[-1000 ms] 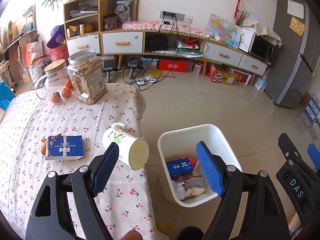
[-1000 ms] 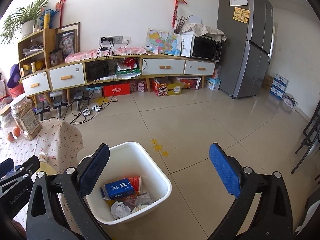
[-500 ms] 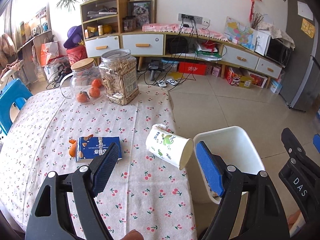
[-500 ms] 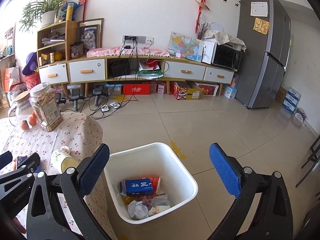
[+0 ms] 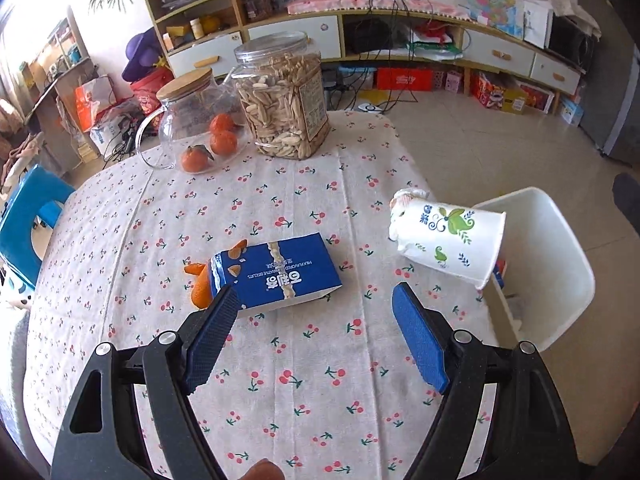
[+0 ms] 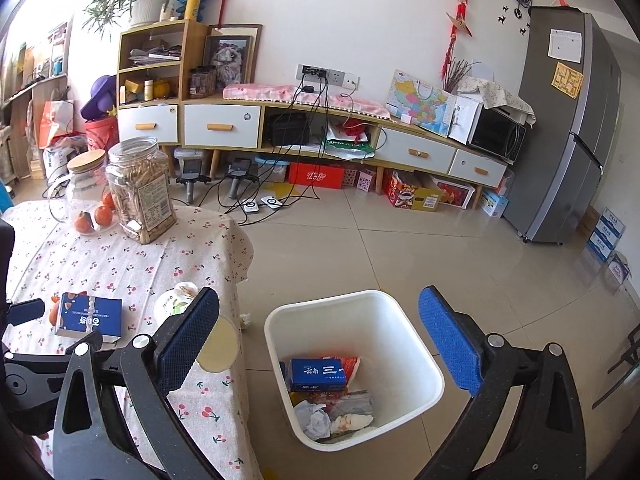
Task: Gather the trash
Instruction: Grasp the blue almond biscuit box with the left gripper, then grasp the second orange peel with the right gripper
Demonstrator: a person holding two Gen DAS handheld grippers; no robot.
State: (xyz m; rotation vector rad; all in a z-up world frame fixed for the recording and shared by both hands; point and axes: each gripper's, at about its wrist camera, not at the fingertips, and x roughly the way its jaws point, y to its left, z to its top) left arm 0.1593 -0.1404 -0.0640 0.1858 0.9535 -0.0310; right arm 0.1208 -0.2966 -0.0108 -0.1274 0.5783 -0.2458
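A blue biscuit box [image 5: 276, 276] lies on the cherry-print tablecloth [image 5: 280, 380], with orange peel [image 5: 199, 288] at its left end. A white paper cup [image 5: 448, 244] lies on its side at the table's right edge, a crumpled tissue behind it. My left gripper [image 5: 310, 332] is open and empty, just in front of the box. The white trash bin [image 6: 352, 364] stands on the floor beside the table, holding a blue box and crumpled paper. My right gripper [image 6: 320, 340] is open and empty above the bin. The box [image 6: 88, 318] and cup [image 6: 216, 344] also show in the right wrist view.
A jar of nuts [image 5: 284, 96] and a glass jar with oranges [image 5: 192, 120] stand at the table's far side. A blue chair [image 5: 24, 220] is at left. A low cabinet [image 6: 320, 128] and grey fridge [image 6: 568, 128] line the far wall.
My left gripper has swung left from over the bin to over the table, toward the blue box. The right gripper has shifted slightly, staying above the bin.
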